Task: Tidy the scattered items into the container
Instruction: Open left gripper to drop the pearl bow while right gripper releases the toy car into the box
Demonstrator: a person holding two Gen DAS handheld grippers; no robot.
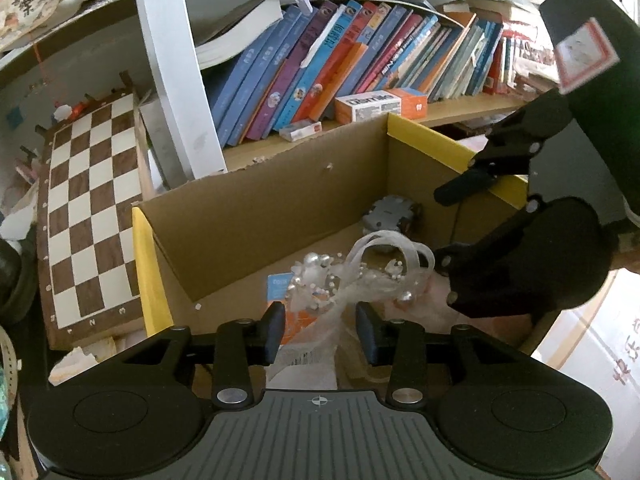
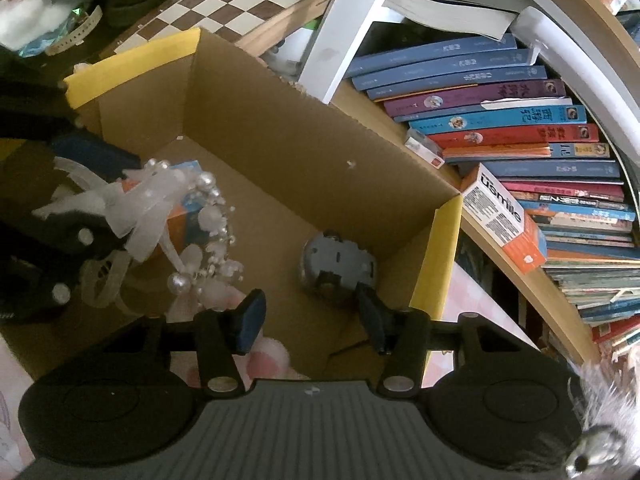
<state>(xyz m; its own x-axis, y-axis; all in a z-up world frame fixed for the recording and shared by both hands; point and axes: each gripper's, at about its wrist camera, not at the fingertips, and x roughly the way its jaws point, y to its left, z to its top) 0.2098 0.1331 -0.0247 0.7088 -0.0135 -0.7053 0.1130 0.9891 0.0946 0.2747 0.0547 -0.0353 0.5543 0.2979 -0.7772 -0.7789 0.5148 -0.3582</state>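
I count one cardboard box (image 2: 280, 152), one grey toy car (image 2: 336, 268), one pearl-and-ribbon ornament (image 2: 192, 216), one chessboard (image 1: 92, 216), two hand-held grippers.

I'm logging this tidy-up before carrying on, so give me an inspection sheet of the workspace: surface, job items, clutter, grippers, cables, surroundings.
surface: pink patterned patch beside the cardboard box; rest hidden.
job's things: grey toy and orange-blue packet on the box floor; pearl ribbon ornament above it.
clutter: chessboard and usmile carton outside the box.
grippers: left gripper jaws look closed on the ornament; right gripper jaws open, empty.
cables: nothing seen.
surroundings: shelf of books behind the box.
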